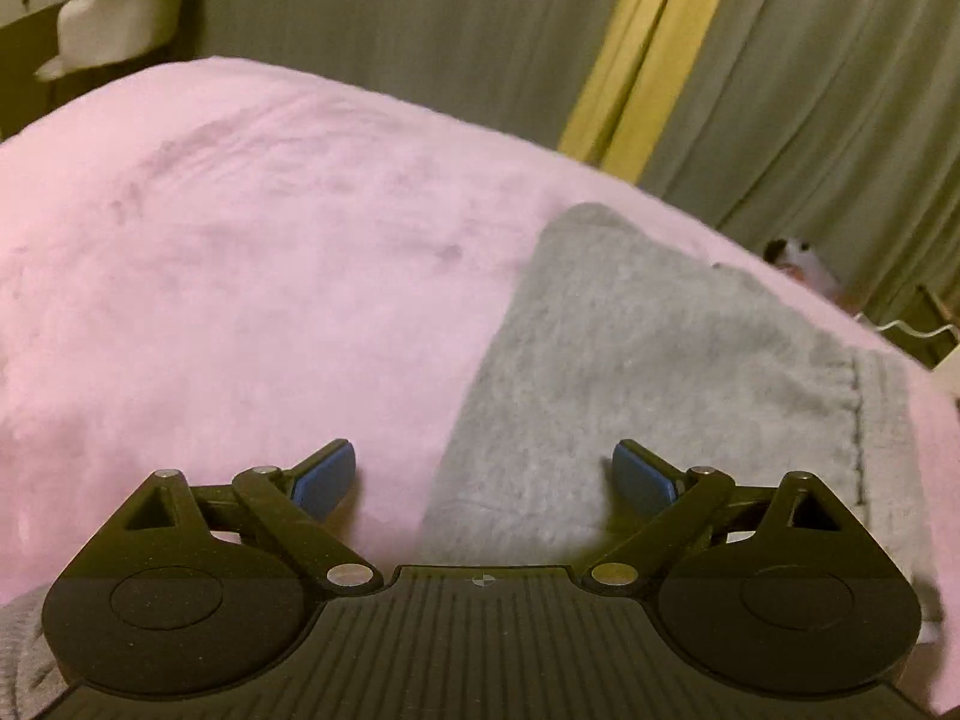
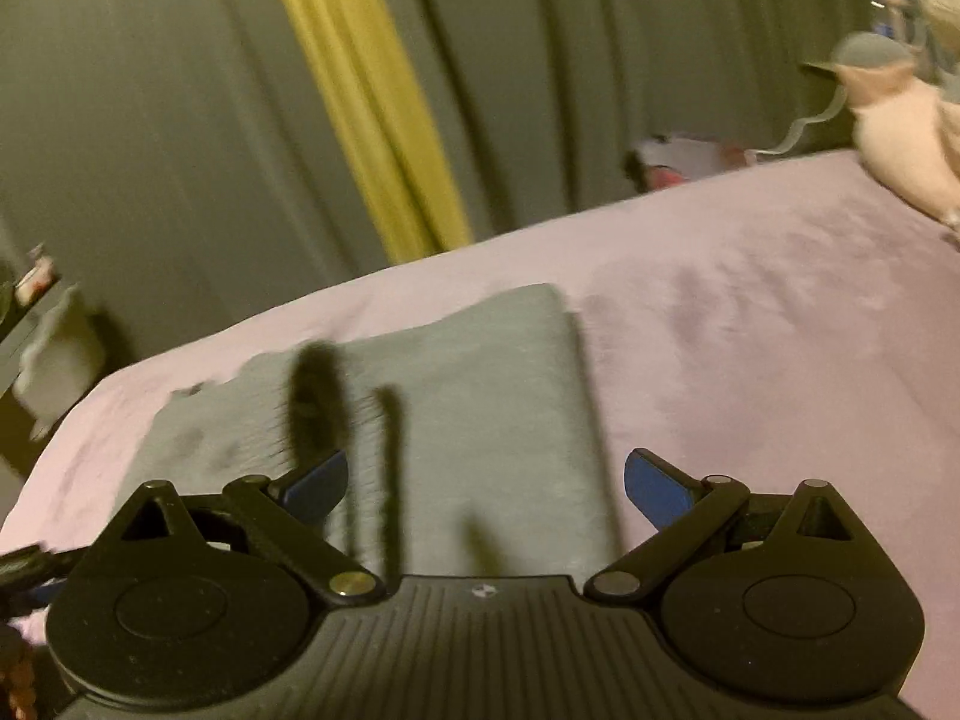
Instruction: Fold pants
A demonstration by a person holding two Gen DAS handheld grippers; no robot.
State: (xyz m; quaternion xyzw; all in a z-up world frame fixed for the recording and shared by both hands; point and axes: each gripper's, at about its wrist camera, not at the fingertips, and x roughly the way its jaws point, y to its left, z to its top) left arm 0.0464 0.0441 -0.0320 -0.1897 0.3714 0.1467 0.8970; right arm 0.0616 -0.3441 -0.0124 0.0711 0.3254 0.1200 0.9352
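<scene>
Pants (image 1: 636,372), grey and fleecy, lie folded into a narrow stack on the pink blanket (image 1: 240,276) that covers the bed. From the left wrist, a stitched band, probably the waistband or a hem, runs down the stack's right side, and the long folded edge slants toward the camera. From the right wrist the same stack (image 2: 480,396) shows as a tidy rectangle with one straight edge facing the open blanket.

The left gripper (image 1: 485,480) hangs over the near end of the stack with its blue pads spread wide and nothing between them. The right gripper (image 2: 486,486) is likewise spread and empty; blurred dark shadows fall across the cloth ahead of it.

By its look, the fabric is soft, thick and light, with no stiffness at all: it will sag and drape wherever it is unsupported, and the layers can slide apart if only the top one is pinched. It is not fragile and not slippery. The safest hold is at the two corners of one short end, jaws biting through every layer, both hands lifting together. Curtains (image 2: 180,120) hang behind the bed.
</scene>
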